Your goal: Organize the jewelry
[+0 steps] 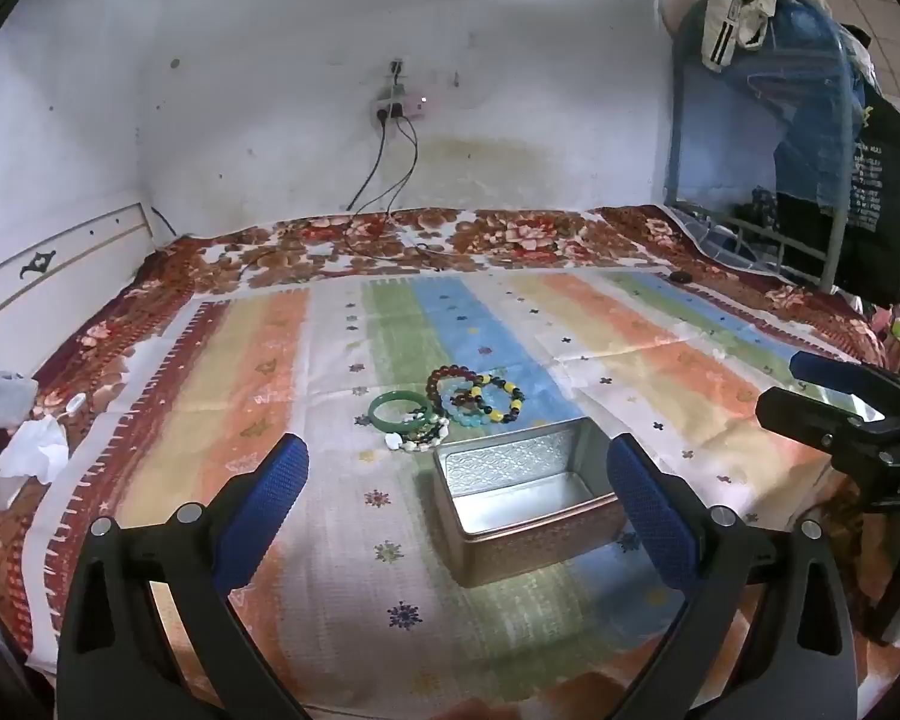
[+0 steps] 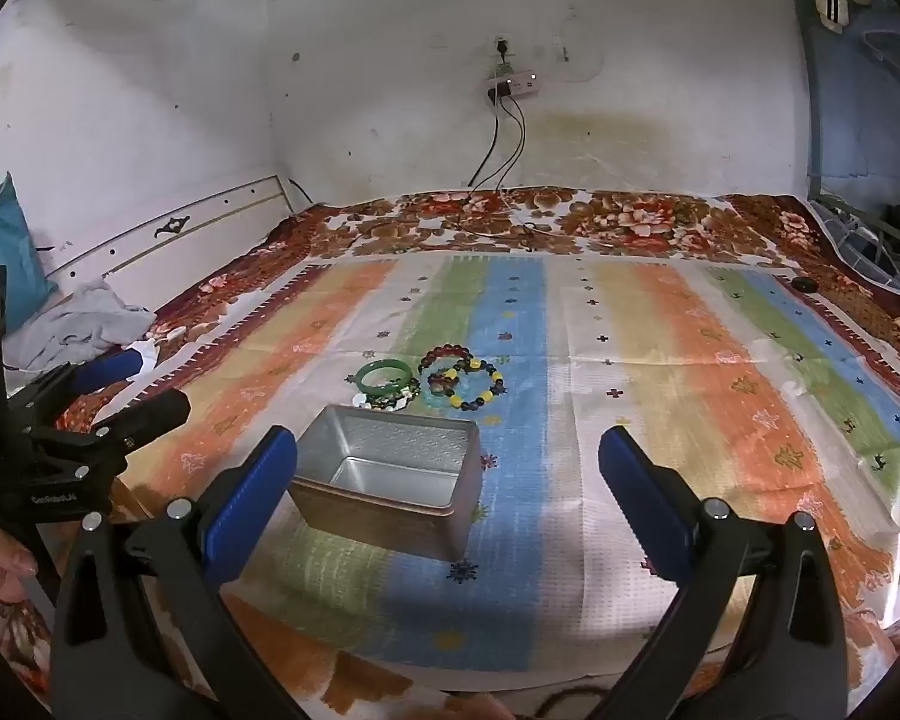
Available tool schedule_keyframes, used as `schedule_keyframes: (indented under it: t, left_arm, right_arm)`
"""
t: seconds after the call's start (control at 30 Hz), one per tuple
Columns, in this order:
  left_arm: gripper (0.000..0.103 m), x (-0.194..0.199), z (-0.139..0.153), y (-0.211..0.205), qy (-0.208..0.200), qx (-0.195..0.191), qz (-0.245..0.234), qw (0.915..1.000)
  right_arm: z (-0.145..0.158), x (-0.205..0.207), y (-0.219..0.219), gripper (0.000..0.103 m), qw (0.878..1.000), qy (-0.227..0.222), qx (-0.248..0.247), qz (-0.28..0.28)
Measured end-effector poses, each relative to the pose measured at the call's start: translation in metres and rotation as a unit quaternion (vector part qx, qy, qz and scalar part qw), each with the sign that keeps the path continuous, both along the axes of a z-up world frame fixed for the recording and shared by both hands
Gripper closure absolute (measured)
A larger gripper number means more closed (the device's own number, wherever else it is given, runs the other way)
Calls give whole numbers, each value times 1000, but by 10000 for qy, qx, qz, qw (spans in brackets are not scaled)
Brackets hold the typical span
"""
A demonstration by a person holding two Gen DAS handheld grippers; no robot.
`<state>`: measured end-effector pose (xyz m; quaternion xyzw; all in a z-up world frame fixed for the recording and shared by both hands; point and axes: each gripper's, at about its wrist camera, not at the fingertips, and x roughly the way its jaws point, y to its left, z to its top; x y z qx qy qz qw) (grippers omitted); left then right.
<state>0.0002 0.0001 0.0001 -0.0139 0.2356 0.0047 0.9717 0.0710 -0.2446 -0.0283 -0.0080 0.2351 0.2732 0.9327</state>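
Note:
A heap of bracelets lies on the striped cloth [image 1: 330, 540]: a green bangle [image 1: 376, 411] [image 2: 366, 381], a dark red bead bracelet [image 1: 435, 384] [image 2: 444, 350], a black-and-yellow bead bracelet [image 1: 515, 402] [image 2: 498, 384], a pale blue one [image 1: 468, 419] and a white-beaded one [image 1: 414, 444]. Just in front of them stands an open, empty metal tin [image 1: 534, 546] [image 2: 378, 525]. My left gripper [image 1: 456, 441] [image 2: 156, 383] hovers open short of the tin, holding nothing. My right gripper [image 2: 448, 435] [image 1: 783, 387] is open too, with the tin to its left.
A floral blanket [image 1: 510, 234] covers the bed beyond the cloth, with cables [image 1: 378, 180] hanging from a wall power strip [image 1: 399, 105]. Crumpled tissue [image 1: 30, 450] and grey fabric [image 2: 90, 324] lie at the left by the headboard [image 1: 48, 276]. Clothes hang on a rack [image 1: 810, 138] at the right.

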Motion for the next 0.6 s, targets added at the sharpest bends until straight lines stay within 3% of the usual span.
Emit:
schedule_keyframes:
  t: [0.6]
  left_arm:
    - [5,1,-8,-3,46,109,51,9999]
  right_arm:
    - [-3,2,7,4,9998,78,-175,-15]
